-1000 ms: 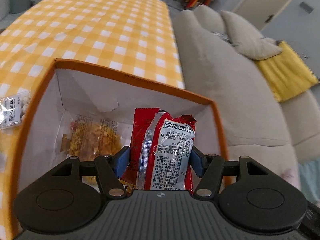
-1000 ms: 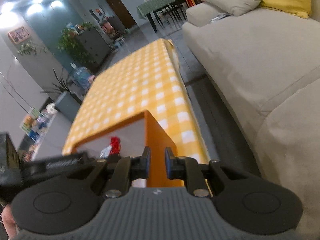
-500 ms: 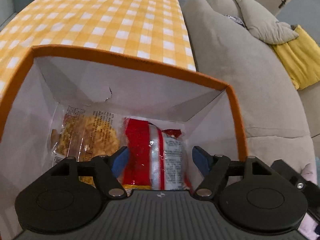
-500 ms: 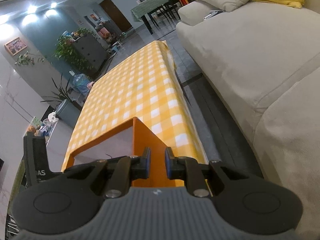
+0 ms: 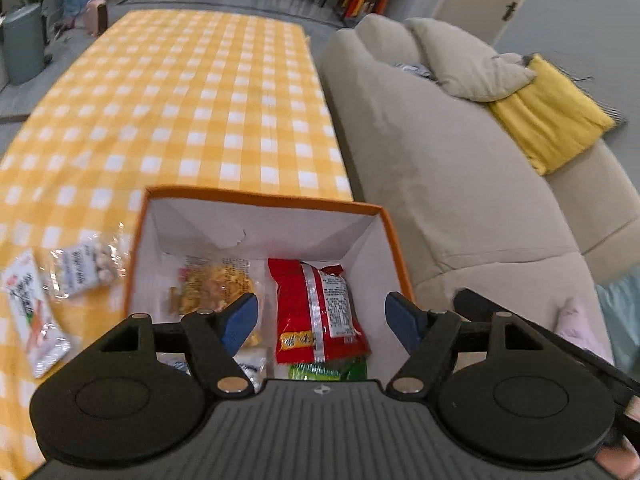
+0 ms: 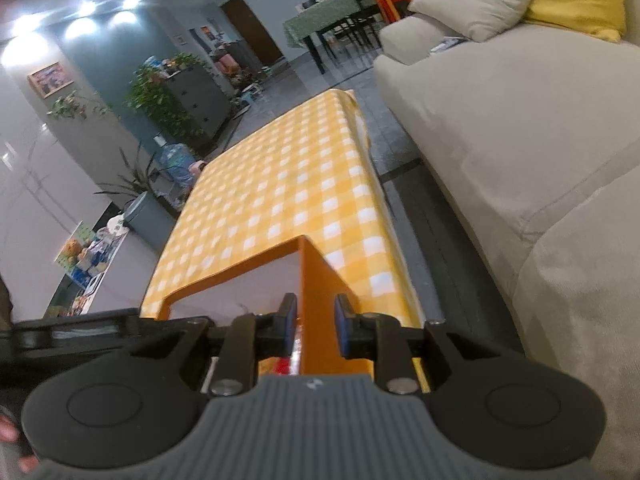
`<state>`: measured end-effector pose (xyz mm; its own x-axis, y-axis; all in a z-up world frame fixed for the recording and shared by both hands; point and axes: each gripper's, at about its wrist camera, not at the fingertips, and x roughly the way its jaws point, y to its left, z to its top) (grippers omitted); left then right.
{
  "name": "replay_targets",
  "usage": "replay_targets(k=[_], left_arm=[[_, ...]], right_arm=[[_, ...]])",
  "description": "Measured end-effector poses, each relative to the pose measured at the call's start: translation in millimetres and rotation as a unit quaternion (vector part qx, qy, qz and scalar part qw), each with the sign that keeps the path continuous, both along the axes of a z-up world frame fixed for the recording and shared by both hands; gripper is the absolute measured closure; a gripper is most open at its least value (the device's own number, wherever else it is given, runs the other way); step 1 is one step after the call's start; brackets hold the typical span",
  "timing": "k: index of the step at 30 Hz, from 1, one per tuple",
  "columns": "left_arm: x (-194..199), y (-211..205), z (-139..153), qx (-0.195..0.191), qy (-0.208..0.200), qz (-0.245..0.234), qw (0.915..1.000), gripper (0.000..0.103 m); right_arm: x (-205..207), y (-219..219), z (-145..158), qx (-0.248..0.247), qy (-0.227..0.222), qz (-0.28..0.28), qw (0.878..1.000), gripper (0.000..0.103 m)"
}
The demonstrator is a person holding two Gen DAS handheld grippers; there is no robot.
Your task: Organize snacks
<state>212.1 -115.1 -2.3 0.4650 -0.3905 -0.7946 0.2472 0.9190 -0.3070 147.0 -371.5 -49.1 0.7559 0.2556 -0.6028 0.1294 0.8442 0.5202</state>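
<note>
Left wrist view, left to right: two clear-wrapped snack packets, a white packet [image 5: 30, 312] and a packet of small pale balls [image 5: 86, 268], lie on the yellow-checked counter [image 5: 192, 92] just beside the left wall of the box [image 5: 260, 196]. The box, orange outside and white inside, stands open near the counter's right edge. On its floor lie a clear packet of golden snack [image 5: 212, 286] at left and a red packet [image 5: 318, 312] at right, side by side; a green packet [image 5: 326, 370] shows just below the red one, partly hidden. The left tongs [image 5: 322, 318] hang above the box with blue pads spread wide, holding nothing. A beige sofa [image 5: 440, 184] with a yellow cushion [image 5: 548, 116] stands to the right of the counter.

Right wrist view, left to right: part of the other tool's dark body crosses the lower left. The right tongs [image 6: 316, 328] straddle the right wall of the box [image 6: 316, 276], one pad inside and one outside, drawn close on the wall; whether both pads press it cannot be told. The counter [image 6: 280, 184] runs away behind, the sofa [image 6: 520, 128] at right
</note>
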Motion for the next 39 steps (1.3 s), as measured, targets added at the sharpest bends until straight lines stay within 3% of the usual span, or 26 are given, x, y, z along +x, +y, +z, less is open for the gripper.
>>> replay_targets(k=[4,8,12,16,22,28,32,36,38,39], left_arm=[[-19.0,22.7,26.4,0.006,-0.025,0.008,0.9996,0.017],[-34.4,46.3,46.9,0.032,-0.037,0.011,0.9987,0.017],[-49.9,82.3,58.9,0.063,-0.049,0.05,0.9956,0.016],[-57.7,123.6,57.9,0.08,-0.056,0.097,0.9905,0.016],[-54.5,199.1,35.7,0.071,-0.04,0.179,0.9805,0.016],[-45.2,268.3,-0.7,0.053,-0.003,0.23,0.9717,0.016],[-46.2,303.8,-22.4,0.039,0.011,0.234,0.9714,0.016],[-42.8,334.4,-46.0,0.025,0.041,0.251,0.9667,0.016],[-40.1,346.4,-54.6,0.019,0.057,0.267,0.9619,0.016],[-37.7,351.5,-59.0,0.018,0.066,0.272,0.9599,0.016]], right_arm=[[-3.6,19.4,11.9,-0.018,-0.01,0.016,1.0,0.083],[-6.3,38.2,22.7,0.001,-0.037,0.045,0.998,0.082],[-9.1,63.6,36.8,0.004,-0.059,0.072,0.996,0.081],[-11.9,97.8,49.4,-0.02,-0.065,0.095,0.993,0.074],[-17.9,162.5,61.3,-0.038,-0.068,0.157,0.985,0.074],[-27.7,237.5,61.8,-0.09,-0.079,0.194,0.974,0.074],[-36.9,294.5,50.1,-0.129,-0.114,0.199,0.965,0.074],[-27.7,340.2,20.3,-0.127,-0.122,0.198,0.964,0.074],[-17.5,360.1,0.8,-0.144,-0.126,0.207,0.959,0.052],[-12.3,369.6,-8.4,-0.165,-0.123,0.209,0.956,0.048]])
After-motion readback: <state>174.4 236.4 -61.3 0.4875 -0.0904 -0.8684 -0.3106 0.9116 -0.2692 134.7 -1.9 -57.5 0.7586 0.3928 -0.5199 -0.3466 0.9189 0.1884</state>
